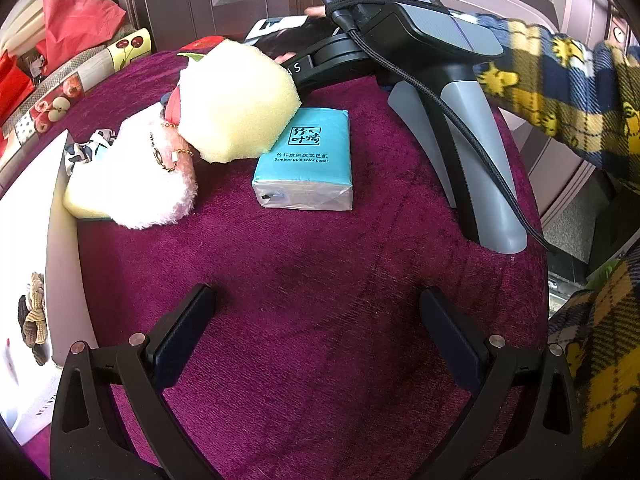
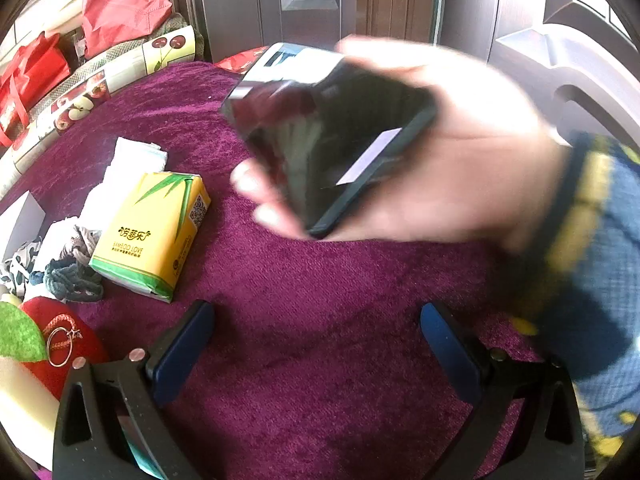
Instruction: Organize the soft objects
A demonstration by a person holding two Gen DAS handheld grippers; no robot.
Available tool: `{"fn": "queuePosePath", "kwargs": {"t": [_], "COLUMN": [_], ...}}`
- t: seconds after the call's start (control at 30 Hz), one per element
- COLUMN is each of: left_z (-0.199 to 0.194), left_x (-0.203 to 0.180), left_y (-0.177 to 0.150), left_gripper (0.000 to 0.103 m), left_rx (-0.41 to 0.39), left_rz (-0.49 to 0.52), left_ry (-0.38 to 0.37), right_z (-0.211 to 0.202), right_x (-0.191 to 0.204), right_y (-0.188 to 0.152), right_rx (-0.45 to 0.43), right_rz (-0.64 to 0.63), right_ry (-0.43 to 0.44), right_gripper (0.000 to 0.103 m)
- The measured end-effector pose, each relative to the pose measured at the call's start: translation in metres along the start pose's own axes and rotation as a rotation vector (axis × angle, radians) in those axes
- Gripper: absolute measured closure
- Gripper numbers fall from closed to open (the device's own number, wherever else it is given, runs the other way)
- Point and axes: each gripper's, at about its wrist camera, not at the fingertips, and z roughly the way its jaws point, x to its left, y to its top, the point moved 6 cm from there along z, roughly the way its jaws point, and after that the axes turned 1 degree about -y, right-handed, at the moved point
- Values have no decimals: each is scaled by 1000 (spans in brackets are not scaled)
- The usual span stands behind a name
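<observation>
Both claws gape wide, and we grip nothing: our left gripper [image 1: 316, 320] hangs over bare magenta tablecloth [image 1: 320, 248], our right gripper [image 2: 316, 340] over the same cloth. Ahead of the left one, a blue tissue pack [image 1: 306, 160] lies flat, a yellow sponge [image 1: 236, 100] leaning on its near corner and touching a pink plush toy [image 1: 148, 176]. From the right wrist we see a yellow tissue pack [image 2: 156, 232] beside a tangle of hair ties [image 2: 72, 276], with a red plush apple [image 2: 60, 340] nearer the fingers. A bare hand [image 2: 460, 152], blurred, holds a dark phone [image 2: 332, 144] above the cloth.
</observation>
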Motion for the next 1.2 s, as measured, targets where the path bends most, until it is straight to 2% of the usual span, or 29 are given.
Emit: {"fn": "queuePosePath", "kwargs": {"t": [1.2], "left_z": [1], "left_x": [0], "left_y": [2], "left_gripper": [1], "left_rx": [2], "left_rz": [-1], "left_ry": [1], "right_z": [-4], "right_x": [8], "right_y": [-1], "right_rx": [2], "right_rz": [0], "right_ry": [-5], "right_gripper": [0]}}
